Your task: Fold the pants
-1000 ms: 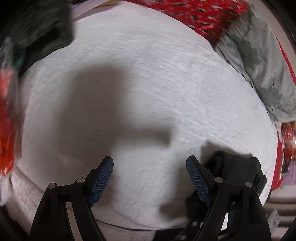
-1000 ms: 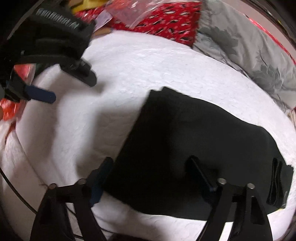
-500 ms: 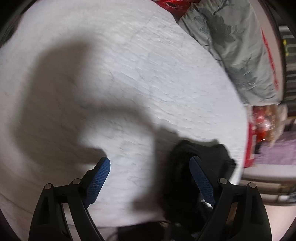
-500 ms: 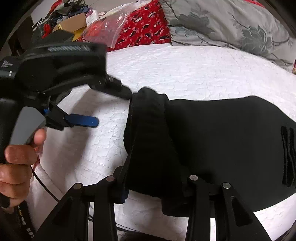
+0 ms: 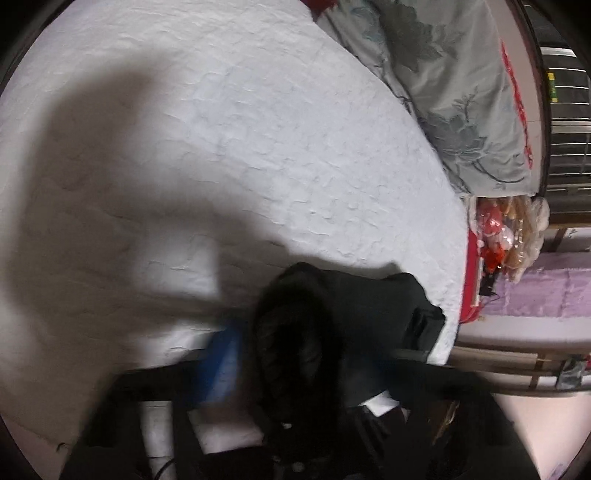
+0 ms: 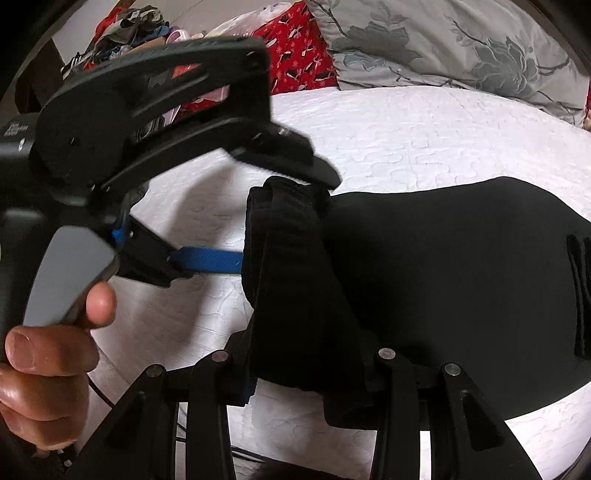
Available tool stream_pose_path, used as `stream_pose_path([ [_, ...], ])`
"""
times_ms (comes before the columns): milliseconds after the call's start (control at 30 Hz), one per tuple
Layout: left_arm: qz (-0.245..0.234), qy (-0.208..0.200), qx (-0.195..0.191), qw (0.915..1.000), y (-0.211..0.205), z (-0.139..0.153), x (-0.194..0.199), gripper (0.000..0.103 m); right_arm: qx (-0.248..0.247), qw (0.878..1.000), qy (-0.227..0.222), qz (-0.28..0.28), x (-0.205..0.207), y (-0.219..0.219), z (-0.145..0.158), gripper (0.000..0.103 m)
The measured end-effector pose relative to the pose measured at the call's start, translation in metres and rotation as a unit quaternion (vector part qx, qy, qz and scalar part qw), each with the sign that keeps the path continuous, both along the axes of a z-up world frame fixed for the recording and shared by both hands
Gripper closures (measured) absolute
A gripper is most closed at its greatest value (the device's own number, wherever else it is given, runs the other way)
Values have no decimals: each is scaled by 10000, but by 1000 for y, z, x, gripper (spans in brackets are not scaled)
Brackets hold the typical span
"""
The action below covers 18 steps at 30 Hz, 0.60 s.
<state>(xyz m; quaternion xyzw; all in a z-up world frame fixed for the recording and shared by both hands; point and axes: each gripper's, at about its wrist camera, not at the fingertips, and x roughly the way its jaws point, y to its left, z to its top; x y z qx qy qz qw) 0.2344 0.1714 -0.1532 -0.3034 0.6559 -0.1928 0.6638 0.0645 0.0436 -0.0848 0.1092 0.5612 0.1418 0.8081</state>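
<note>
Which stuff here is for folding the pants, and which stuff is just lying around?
For the job:
- black pants
- left gripper, jaws just closing on the pants' bunched end
- right gripper, gripping the pants
- white quilt under them

Just lying about:
- grey flowered pillow
- red patterned cloth
- clutter pile

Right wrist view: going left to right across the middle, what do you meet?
Person's hand → left gripper → bunched edge of the black pants → flat part of the pants → belt loop.
</note>
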Motion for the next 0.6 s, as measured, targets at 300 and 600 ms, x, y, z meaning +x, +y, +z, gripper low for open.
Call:
stream_pose_path([
  [300,266,158,31,9995,3,22,-17,80,450,9985,278,-164,0,-17,5,64],
  [600,430,42,122,9990,-19,69,-36,79,736,9971,153,-85,-17,-41,29,64],
])
